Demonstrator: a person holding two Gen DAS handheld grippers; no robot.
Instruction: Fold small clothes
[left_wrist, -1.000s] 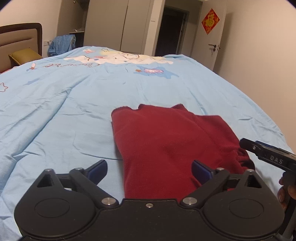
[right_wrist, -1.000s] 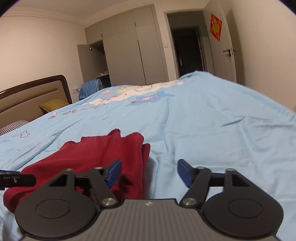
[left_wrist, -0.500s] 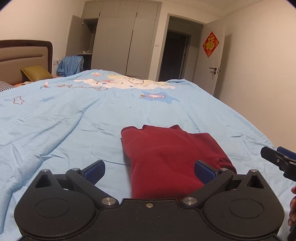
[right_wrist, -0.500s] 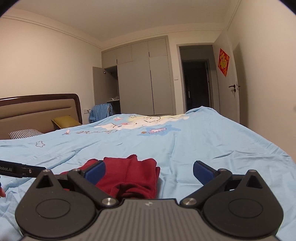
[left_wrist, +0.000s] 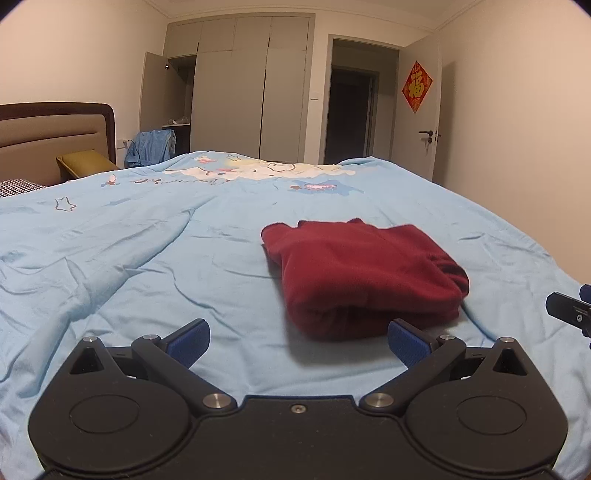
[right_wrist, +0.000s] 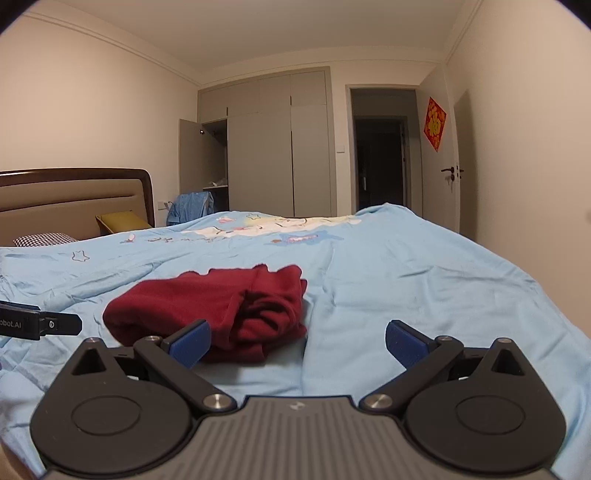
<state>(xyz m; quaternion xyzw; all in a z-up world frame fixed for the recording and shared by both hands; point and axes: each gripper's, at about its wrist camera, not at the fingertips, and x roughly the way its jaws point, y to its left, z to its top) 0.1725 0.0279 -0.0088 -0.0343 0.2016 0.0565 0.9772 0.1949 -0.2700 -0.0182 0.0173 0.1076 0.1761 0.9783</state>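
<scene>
A dark red garment (left_wrist: 365, 273) lies folded into a compact bundle on the light blue bed cover (left_wrist: 155, 266). My left gripper (left_wrist: 298, 341) hovers just short of its near edge, open, nothing between its blue pads. In the right wrist view the same red garment (right_wrist: 214, 306) sits ahead and to the left. My right gripper (right_wrist: 298, 341) is open and empty over bare cover to the garment's right. The tip of the right gripper (left_wrist: 569, 314) shows at the left wrist view's right edge, and the left gripper's tip (right_wrist: 40, 323) at the right wrist view's left edge.
The bed cover is wrinkled at the left and carries a cartoon print (left_wrist: 255, 173) at the far end. A headboard (left_wrist: 55, 136) with pillows (left_wrist: 86, 162) stands at the left. Wardrobes (left_wrist: 251, 92), a dark doorway (left_wrist: 351, 114) and a door (left_wrist: 430, 125) lie beyond the bed.
Both grippers have drawn back from the red garment and tilted up, so more of the room shows. The garment stays folded on the cover.
</scene>
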